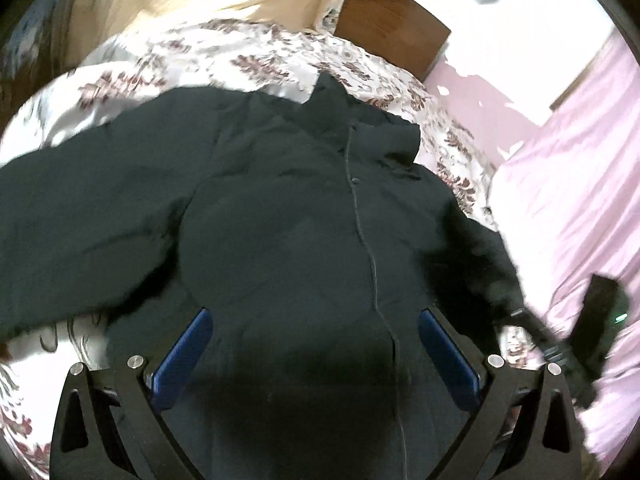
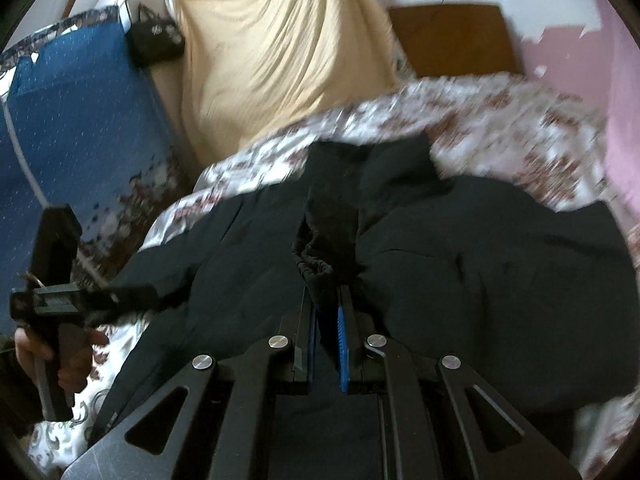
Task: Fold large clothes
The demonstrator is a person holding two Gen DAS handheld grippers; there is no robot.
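Dark jacket lies front-up on the floral bedspread, collar away from me, front seam running down the middle. One sleeve is spread out flat to the side in my left view; the other side is bunched. My right gripper is pinched nearly closed on a cuff, the elastic edge poking out just past the blue pads; the sleeve cloth trails from it across the jacket body. My left gripper hangs above the jacket's lower front with its jaws spread wide and nothing between them. In the right view I can see my left hand on the handle, off to the side over the bedspread. Around that: a tan drape, a blue cushion, a brown headboard, pink bedding. My read: early stage. One sleeve appears to be going inward; the outstretched sleeve and any fold of the body are not yet done. No finished fold shows.
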